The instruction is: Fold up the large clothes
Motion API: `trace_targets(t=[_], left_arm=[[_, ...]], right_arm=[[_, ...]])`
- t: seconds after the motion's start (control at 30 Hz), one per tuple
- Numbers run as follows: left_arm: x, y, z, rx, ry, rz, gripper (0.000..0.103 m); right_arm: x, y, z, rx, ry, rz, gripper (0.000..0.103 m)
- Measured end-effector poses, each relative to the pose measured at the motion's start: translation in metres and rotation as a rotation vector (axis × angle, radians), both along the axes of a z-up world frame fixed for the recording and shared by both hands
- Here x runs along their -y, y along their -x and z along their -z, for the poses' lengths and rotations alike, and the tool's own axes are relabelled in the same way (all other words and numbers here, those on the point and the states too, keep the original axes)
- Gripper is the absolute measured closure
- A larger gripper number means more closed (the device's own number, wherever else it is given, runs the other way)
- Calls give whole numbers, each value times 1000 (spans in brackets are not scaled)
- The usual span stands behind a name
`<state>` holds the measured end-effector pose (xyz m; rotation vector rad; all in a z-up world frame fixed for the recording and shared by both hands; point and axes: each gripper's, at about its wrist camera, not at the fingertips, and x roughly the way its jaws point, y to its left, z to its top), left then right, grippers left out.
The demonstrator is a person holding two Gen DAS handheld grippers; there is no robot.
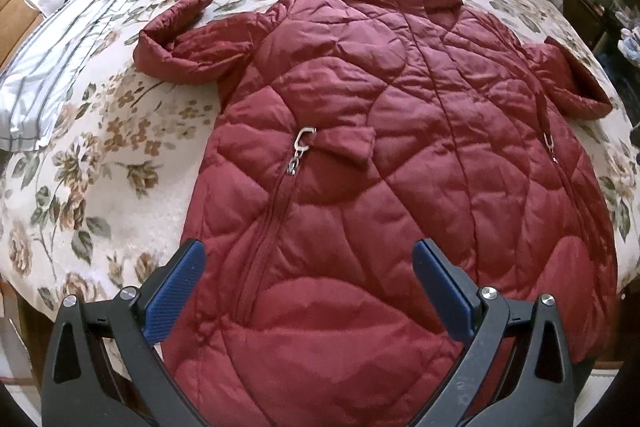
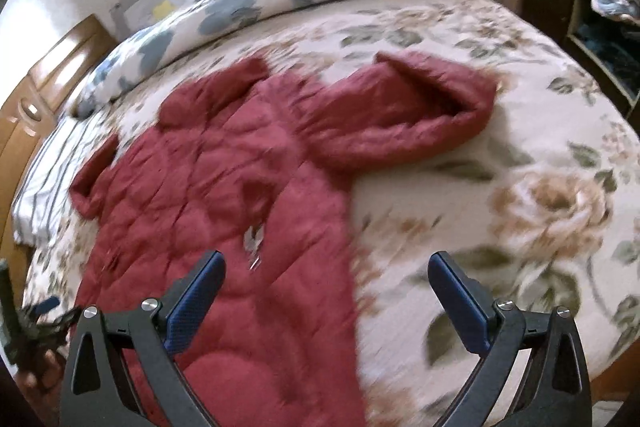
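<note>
While both tongs (image 1: 308, 259) (image 2: 326, 269) gape, the red coat (image 1: 380, 155) (image 2: 208, 195) lies beneath — ungripped.

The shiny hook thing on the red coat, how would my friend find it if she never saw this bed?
Start at the flowery bedspread and find the big dark red puffy coat lying flat on it. Look on the coat's left half, at the top of the pocket zipper beside a small red tab. There hangs the silver clip, the brightest metal on all that red.

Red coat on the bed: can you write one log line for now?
coat: red coat flat on bed, unfolded | left gripper: open, empty | right gripper: open, empty
</note>
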<state>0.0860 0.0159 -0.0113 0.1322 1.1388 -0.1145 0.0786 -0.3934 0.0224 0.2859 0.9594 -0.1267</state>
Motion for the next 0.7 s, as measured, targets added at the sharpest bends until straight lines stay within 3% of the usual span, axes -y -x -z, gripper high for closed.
trace_targets(t=[0.17, 0.37, 0.5, 0.6, 0.7], left_arm=[[7, -12, 3, -14, 7, 3, 0], [22, -19, 11, -59, 22, 14, 0], [32, -20, 14, -76, 17, 30, 0], [36, -21, 14, -68, 3, 37, 0], [38, -25, 16, -60, -8, 35, 0]], right_arm=[[48, -41, 4, 6, 17, 65, 2], [94, -101, 14, -17, 121, 121, 3], [109, -137, 36, -87, 218, 116, 4], [114, -156, 53, -143, 303, 96, 14], [126, -167, 69, -176, 324, 97, 33]])
